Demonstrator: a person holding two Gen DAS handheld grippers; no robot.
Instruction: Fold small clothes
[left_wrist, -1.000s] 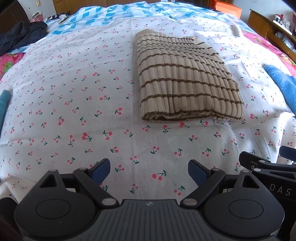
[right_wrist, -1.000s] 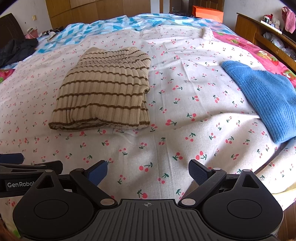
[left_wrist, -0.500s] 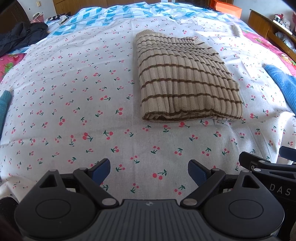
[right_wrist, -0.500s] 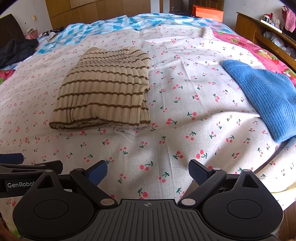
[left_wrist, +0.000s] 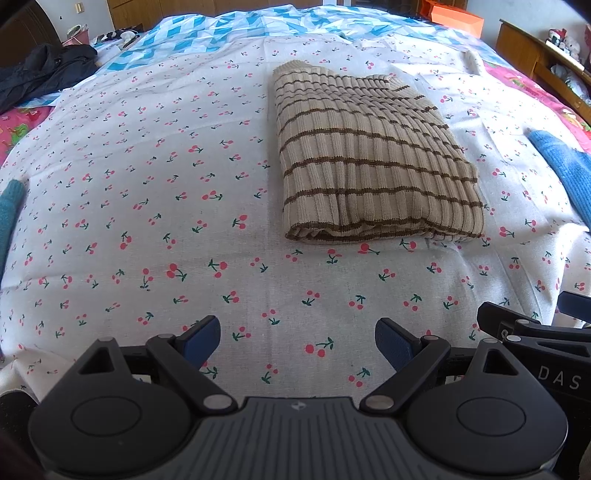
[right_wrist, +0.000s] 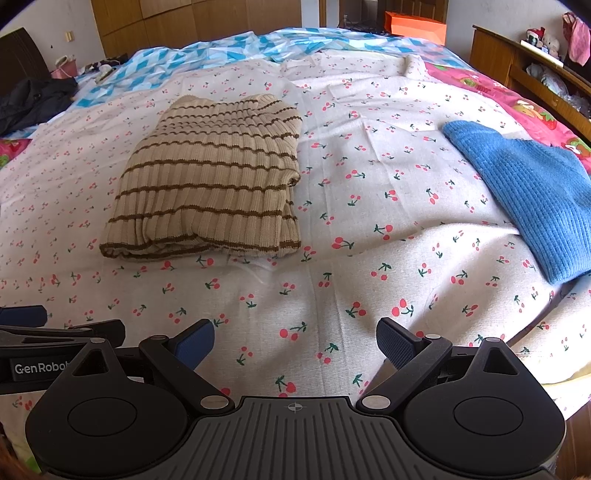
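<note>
A beige ribbed sweater with brown stripes (left_wrist: 369, 162) lies folded into a rectangle on the cherry-print sheet (left_wrist: 147, 184); it also shows in the right wrist view (right_wrist: 214, 184). My left gripper (left_wrist: 297, 341) is open and empty, low near the bed's front edge, well short of the sweater. My right gripper (right_wrist: 295, 341) is open and empty, beside the left one, also short of the sweater. A blue knit garment (right_wrist: 528, 192) lies spread at the right; its edge shows in the left wrist view (left_wrist: 565, 173).
A teal garment edge (left_wrist: 9, 210) lies at the far left. A dark jacket (left_wrist: 40, 74) sits at the back left. A blue-white patterned cover (right_wrist: 258, 44) lies at the back. A wooden shelf unit (right_wrist: 535, 62) stands along the right side.
Both grippers stay open and nearly still; the view has shifted only slightly. The sweater has not moved.
</note>
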